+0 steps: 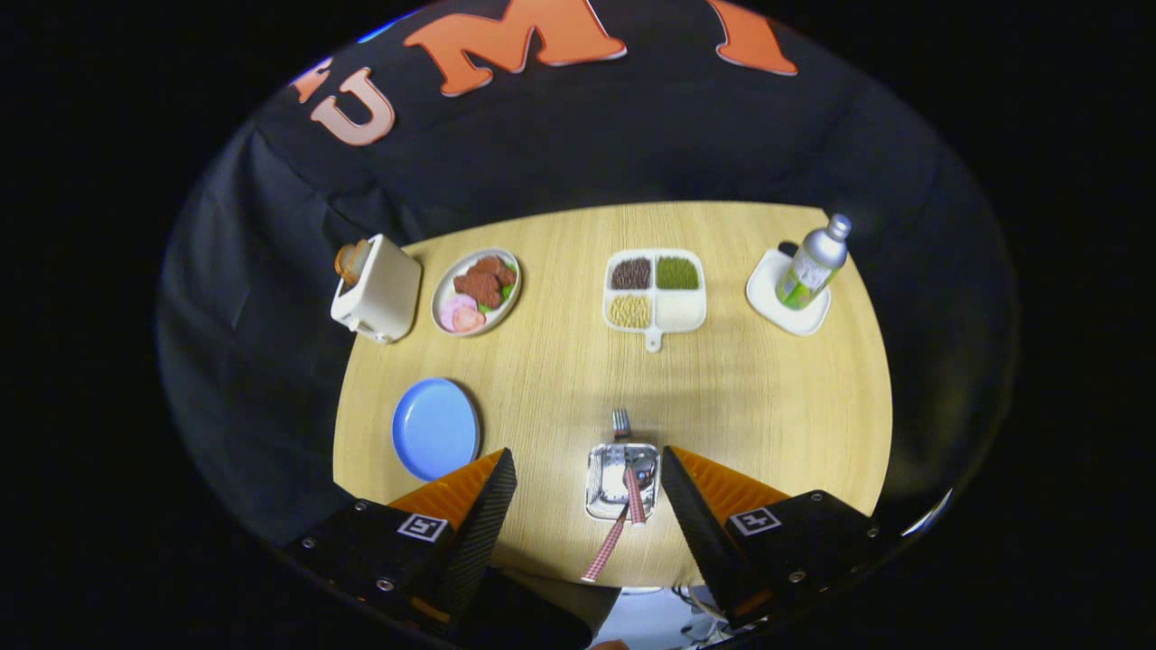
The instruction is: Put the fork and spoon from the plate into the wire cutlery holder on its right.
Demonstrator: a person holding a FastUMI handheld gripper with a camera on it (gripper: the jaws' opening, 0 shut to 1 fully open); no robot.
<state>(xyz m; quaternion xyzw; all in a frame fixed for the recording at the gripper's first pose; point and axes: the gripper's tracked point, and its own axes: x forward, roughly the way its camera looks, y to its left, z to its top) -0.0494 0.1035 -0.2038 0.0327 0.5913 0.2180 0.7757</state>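
The blue plate [435, 427] lies bare on the wooden table [750, 397], just ahead of my left finger. To its right stands the shiny wire cutlery holder [621, 481], seen from above between my fingers and nearer the right one. Two red-checked handles [609, 544] stick out of it toward me, and the fork's tines [621, 421] poke out on its far side. The spoon's bowl is hard to make out inside the holder. My gripper [587, 454] is open and above the holder, with nothing pressed between its fingers.
At the back of the table stand a white toaster [377, 289], a plate of food [476, 291], a four-part dish of grains [654, 291] and a metal bottle [813, 263] on a white coaster [775, 307]. The table's near edge runs just under my fingers.
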